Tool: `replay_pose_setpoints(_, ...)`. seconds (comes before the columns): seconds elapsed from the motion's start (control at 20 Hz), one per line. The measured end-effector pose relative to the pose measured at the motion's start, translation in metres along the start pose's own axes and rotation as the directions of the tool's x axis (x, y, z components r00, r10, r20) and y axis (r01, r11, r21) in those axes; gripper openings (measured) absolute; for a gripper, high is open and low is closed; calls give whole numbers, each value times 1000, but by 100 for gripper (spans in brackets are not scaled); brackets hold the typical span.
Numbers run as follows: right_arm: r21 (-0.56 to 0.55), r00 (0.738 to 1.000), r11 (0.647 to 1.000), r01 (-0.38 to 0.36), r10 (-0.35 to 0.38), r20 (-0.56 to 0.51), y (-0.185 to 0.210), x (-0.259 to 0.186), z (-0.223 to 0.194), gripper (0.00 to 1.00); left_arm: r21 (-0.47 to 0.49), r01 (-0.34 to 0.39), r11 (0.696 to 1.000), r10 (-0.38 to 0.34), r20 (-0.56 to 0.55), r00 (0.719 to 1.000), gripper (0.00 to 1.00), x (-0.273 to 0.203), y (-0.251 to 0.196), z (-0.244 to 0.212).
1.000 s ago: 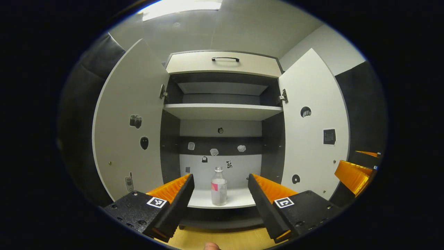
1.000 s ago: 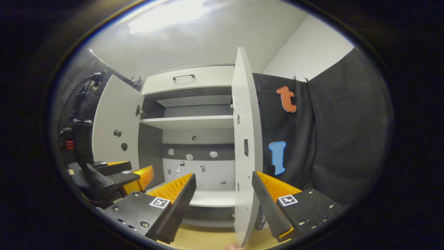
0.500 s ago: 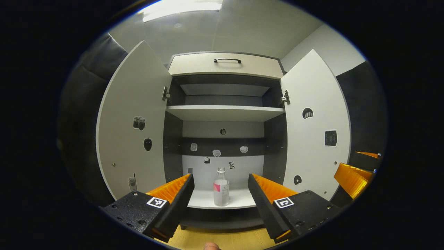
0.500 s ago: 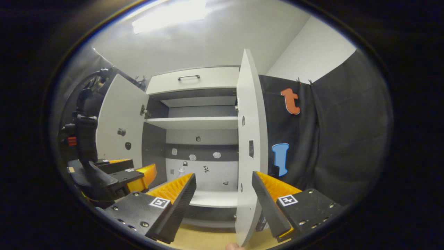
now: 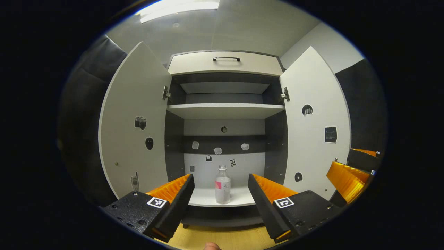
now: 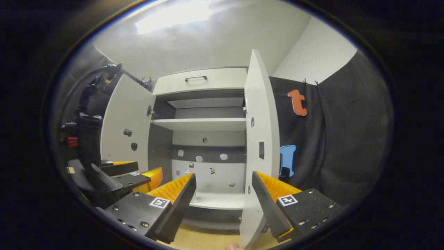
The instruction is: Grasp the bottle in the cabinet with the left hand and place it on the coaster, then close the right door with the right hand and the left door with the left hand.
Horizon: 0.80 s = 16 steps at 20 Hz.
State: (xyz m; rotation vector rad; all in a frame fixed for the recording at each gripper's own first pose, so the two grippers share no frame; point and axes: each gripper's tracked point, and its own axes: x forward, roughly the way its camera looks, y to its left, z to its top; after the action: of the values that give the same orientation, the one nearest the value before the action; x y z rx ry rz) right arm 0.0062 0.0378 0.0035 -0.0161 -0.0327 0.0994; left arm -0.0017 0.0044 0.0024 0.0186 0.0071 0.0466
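Bottle (image 5: pixel 222 184) stands upright on the cabinet's bottom shelf (image 5: pixel 208 199), ahead of the wide, empty left hand-held gripper (image 5: pixel 221 194); right hand-held gripper (image 6: pixel 223 194) wide, straddling the right door (image 6: pixel 258 146), which hides the shelf's right end.

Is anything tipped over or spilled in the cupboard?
No, nothing stands out. The bottle stands upright on the lower shelf, with no spill around it. Both cabinet doors hang open, and the left hand-held gripper is open before it.
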Motion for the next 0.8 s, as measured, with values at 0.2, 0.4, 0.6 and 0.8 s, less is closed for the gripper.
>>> replay_pose_setpoints(0.2, 2, 1000, 1000, -17, 17, -9, 14, 5, -5, 97, -1, -17, 1000, 17, -2, 1000, 96, 1, 13, -3)
replay_pose_setpoints(0.4, 10, 1000, 1000, -25, 25, -5, 23, 10, 1, 97, 11, -5, 1000, 6, -33, 999, 96, 27, 17, -20)
replay_pose_setpoints(0.6, -17, 1000, 1000, -2, 3, 27, 21, 14, 16, 97, 13, 27, 1000, -26, -79, 997, 97, 69, 13, -49)
replay_pose_setpoints(0.8, -36, 998, 999, 40, -38, 56, 14, 15, 26, 97, 51, 37, 998, -31, -114, 993, 96, 119, 14, -80)
